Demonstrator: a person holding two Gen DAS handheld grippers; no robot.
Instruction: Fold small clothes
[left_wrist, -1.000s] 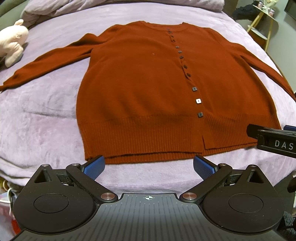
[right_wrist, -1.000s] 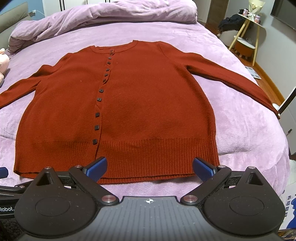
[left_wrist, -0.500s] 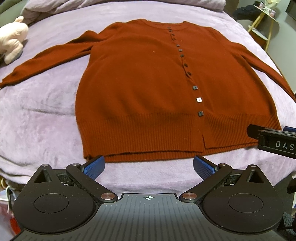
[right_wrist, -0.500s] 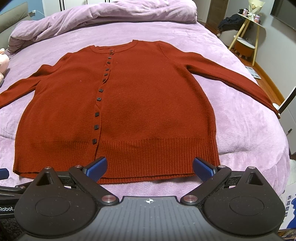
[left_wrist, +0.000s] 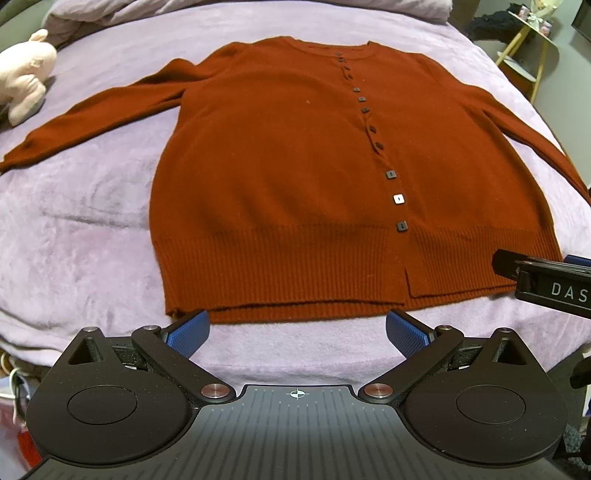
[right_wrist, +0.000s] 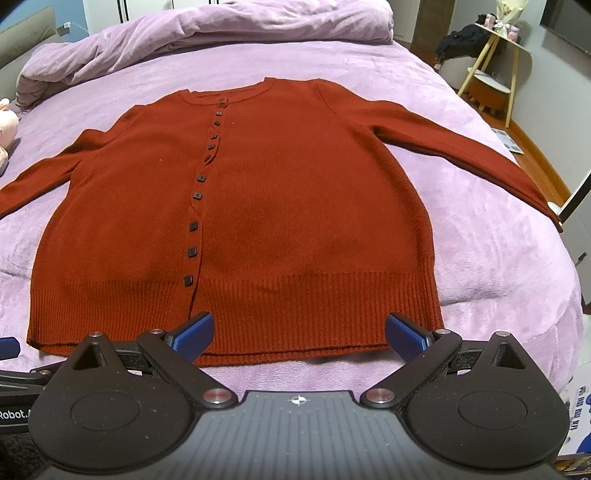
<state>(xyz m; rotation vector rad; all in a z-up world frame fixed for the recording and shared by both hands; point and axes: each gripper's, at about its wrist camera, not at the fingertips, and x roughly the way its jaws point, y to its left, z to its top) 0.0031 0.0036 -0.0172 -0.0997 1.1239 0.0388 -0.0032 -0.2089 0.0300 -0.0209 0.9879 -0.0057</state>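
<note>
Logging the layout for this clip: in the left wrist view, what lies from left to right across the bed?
Pink plush toy → cardigan's outstretched sleeve → cardigan body → button row → right gripper's black body at the edge.

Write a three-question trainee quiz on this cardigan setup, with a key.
1. True or false: the cardigan lies flat and buttoned on the bed cover, with both sleeves spread out.
2. What does the left gripper hold? A) the hem B) a sleeve C) nothing
3. Fill in: the soft toy lies beside the cardigan's ____ sleeve, going by the person's own sides.

Key: 1 true. 2 C; both it and the right gripper are open near the hem. 3 left.
</note>
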